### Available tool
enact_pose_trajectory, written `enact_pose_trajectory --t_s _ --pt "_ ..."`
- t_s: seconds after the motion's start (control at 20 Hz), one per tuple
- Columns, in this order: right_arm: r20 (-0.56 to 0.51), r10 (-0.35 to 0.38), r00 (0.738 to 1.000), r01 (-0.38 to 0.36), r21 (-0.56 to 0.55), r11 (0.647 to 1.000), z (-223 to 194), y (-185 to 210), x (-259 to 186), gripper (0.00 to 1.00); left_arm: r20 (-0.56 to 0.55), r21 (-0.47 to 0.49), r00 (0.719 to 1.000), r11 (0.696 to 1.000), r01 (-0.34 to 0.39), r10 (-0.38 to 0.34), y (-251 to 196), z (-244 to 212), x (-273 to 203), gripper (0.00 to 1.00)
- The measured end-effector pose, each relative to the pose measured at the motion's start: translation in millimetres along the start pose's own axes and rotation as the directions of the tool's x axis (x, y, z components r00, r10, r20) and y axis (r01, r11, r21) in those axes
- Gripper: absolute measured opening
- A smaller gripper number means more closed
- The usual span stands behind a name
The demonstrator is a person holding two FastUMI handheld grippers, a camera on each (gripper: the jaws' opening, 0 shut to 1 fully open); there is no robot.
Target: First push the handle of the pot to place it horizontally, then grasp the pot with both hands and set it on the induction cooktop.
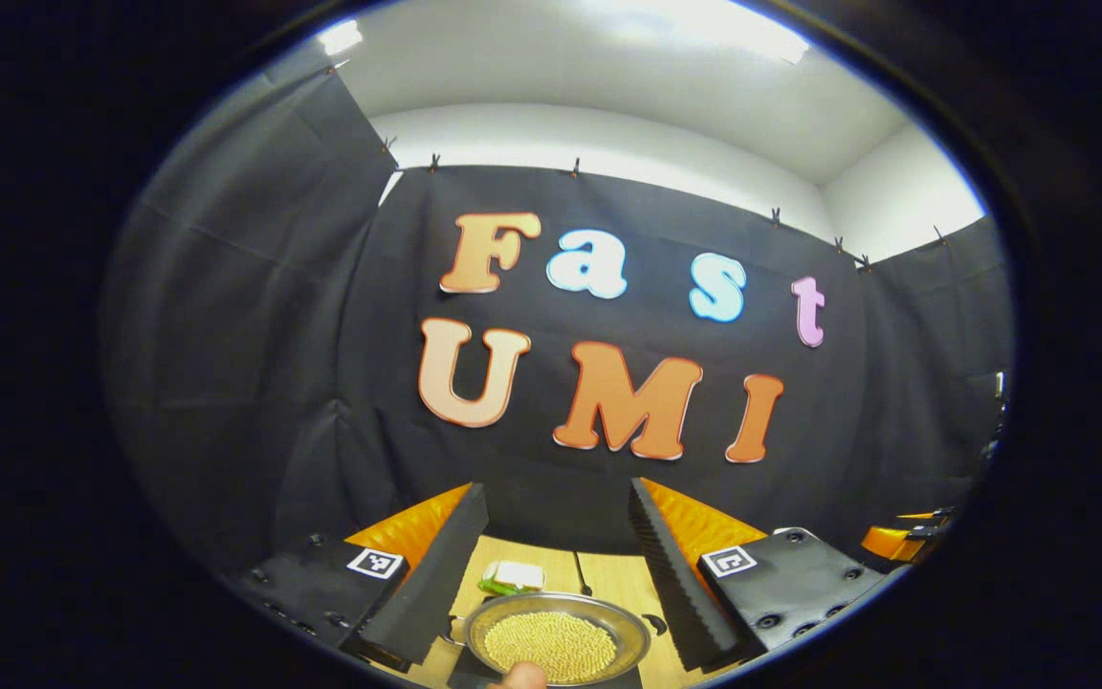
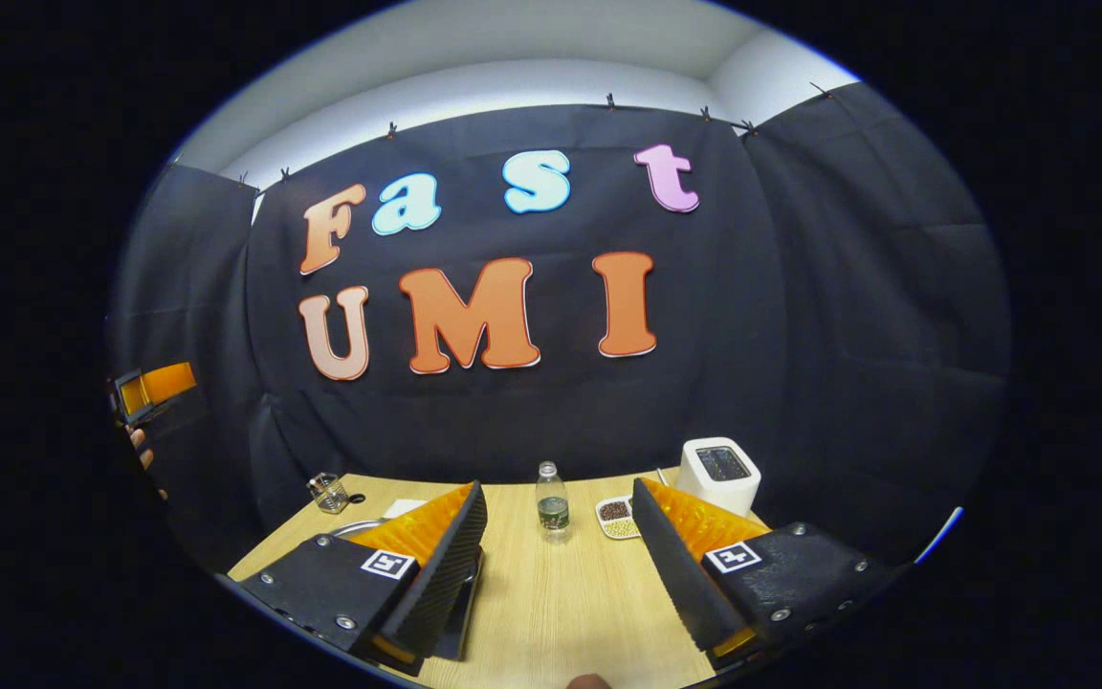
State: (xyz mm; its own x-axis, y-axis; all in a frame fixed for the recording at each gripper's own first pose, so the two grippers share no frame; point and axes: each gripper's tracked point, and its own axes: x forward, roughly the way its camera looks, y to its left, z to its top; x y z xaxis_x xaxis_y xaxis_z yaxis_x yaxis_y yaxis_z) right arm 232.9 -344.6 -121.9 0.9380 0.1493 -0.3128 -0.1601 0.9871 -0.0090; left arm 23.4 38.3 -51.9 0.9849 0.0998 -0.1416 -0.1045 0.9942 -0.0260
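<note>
Fingertip of mine [image 1: 520,676] pokes in at the bottom edge of the left gripper view, just in front of the pot [image 1: 557,639]. Pot is a shallow metal pan filled with small yellow grains, sitting on the wooden table [image 1: 608,584], low between my left gripper's [image 1: 559,565] fingers. Left gripper is spread wide, nothing between the fingers, held above the table and not touching the pot. Beyond the pot: a small white and green item [image 1: 513,577] on the table, too small to identify. Pot handle and cooktop: can't make out either from here.

Right gripper view: my right gripper [image 2: 559,565] is also spread wide and empty, hovering over bare tabletop [image 2: 551,612]. Between its fingers, farther back, a small clear bottle [image 2: 551,506] stands upright. Just right of the bottle is a small dish [image 2: 616,517] with dark and light contents, and behind that a white toaster-like box [image 2: 721,473] near the black backdrop. At the left of the table there's a small wire holder [image 2: 327,492]. A metal rim [image 2: 360,526] peeks past the left finger, likely the pot. Far left edge shows the other gripper [image 2: 154,388] with a hand [image 2: 140,445] on it.
</note>
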Motion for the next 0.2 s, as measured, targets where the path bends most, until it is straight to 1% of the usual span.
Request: enact_pose_trajectory --t_s 0.15,0.2 --pt "0.036 -0.029 0.999 0.029 0.001 1.000 19.2 -16.9 -10.6 0.95 -0.003 -0.027 1.000 0.999 0.023 -0.023 -13.2 1.9 -16.1 0.99" --pt "0.055 -0.035 0.998 0.035 0.006 0.999 24.3 -18.5 -16.8 1.00 -0.007 -0.033 1.000 0.999 0.029 -0.029 -15.5 1.5 -18.9 0.99"
